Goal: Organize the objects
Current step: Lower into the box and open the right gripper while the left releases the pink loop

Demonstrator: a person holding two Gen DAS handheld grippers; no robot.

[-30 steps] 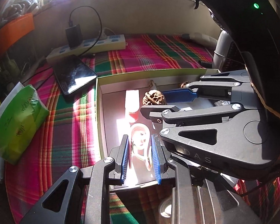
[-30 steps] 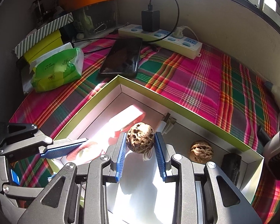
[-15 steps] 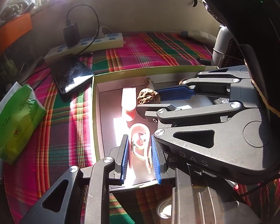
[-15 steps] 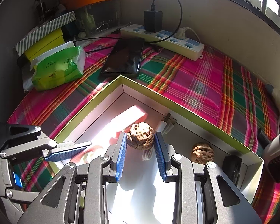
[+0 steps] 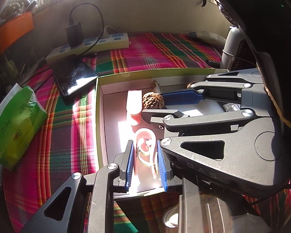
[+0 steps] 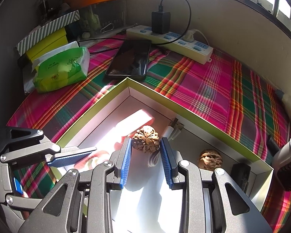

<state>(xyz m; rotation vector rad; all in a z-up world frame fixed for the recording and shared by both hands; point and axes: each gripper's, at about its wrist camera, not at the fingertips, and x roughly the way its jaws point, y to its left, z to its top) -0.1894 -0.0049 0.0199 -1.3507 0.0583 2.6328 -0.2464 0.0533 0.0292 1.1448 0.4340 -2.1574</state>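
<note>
- The right gripper had its blue fingers closed on a wrinkled walnut, pads pressing both sides, over the inside of a shallow green-edged box.
- In the left wrist view the same walnut sat at the tip of the right gripper's blue finger, toward 12 o'clock from the left gripper.
- The left gripper had its fingers closed on a pale curved hook-shaped piece, which stood between the two pads above the box floor; glare made its exact form hard to tell.
- A pink tube-like item lay on the box floor just at 9 o'clock from the walnut, half washed out by sunlight.
- A second walnut rested in the box at about 3 o'clock from the held one, well apart from it, with a small black block just beyond.
- A white cable with a plug lay against the box wall, at 1 o'clock from the held walnut.
- Outside the box, on the plaid cloth over the desk, a dark phone lay at 12 o'clock, a white power strip behind it, and a green tissue pack at 10 o'clock.
</note>
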